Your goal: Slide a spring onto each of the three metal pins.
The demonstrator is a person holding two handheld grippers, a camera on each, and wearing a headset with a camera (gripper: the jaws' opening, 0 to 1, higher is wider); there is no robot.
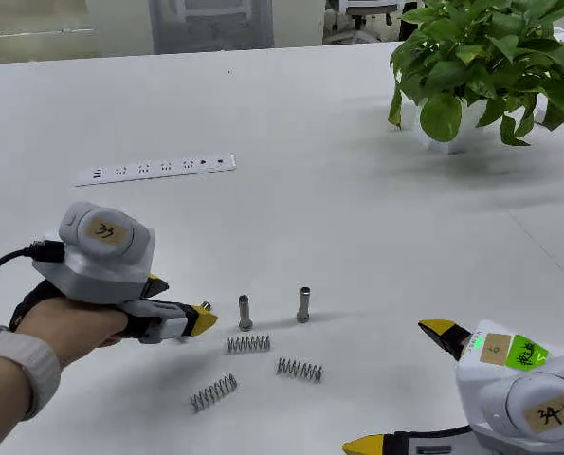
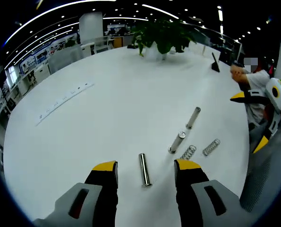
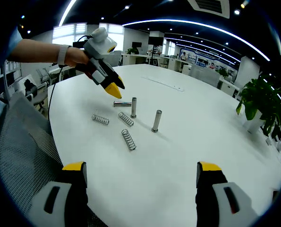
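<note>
Three springs are seen loose on the white table (image 1: 357, 227), none on a pin yet. One spring (image 1: 248, 343) lies just in front of the upright pins, a second spring (image 1: 300, 369) to its right, and a third spring (image 1: 213, 391) nearest the person. One upright pin (image 1: 245, 313) and a second upright pin (image 1: 303, 304) stand near each other. A lying pin (image 2: 144, 169) is seen flat on the table btwn the jaws of the L gripper (image 2: 146, 165), which are held apart w/ nothing clamped. The R gripper (image 3: 141, 166) is held back from the parts, jaws wide apart, empty.

The springs are judged light, thin-wire and squashy. They prob. roll easily and may be flicked away if pinched hard or at the tip. A light grip across mid-length is advised, so an open end is left free for the pin top. The pins are judged stiff, smooth and slippery, and easily tipped by a side push, so a spring is best lowered along the pin's axis. The lying pin is prob. best taken near one end.
</note>
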